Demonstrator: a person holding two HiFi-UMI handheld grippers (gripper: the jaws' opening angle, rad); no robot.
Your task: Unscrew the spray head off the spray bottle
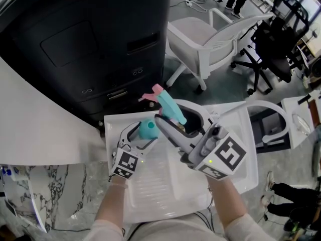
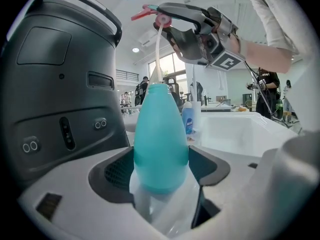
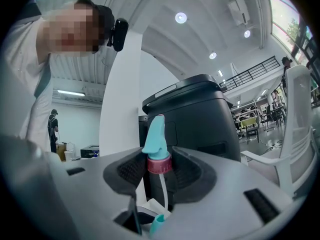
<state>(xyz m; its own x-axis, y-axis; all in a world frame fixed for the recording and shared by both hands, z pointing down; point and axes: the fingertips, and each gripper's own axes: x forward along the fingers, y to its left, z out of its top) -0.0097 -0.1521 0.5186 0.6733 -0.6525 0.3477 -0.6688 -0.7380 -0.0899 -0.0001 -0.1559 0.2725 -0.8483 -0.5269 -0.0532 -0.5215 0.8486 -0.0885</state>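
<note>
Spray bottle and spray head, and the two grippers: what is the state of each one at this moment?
spray bottle: upright, neck open, head off.
spray head: unscrewed, lifted above the bottle.
dip tube: hangs from the head, its lower end at the bottle's mouth.
left gripper: closed on the spray bottle.
right gripper: closed on the spray head's collar.

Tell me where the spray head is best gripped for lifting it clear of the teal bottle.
At the pink collar under the spray head, from the side, as the right gripper does: the collar is round and short, and the tube below it hangs down to the neck of the bottle.
</note>
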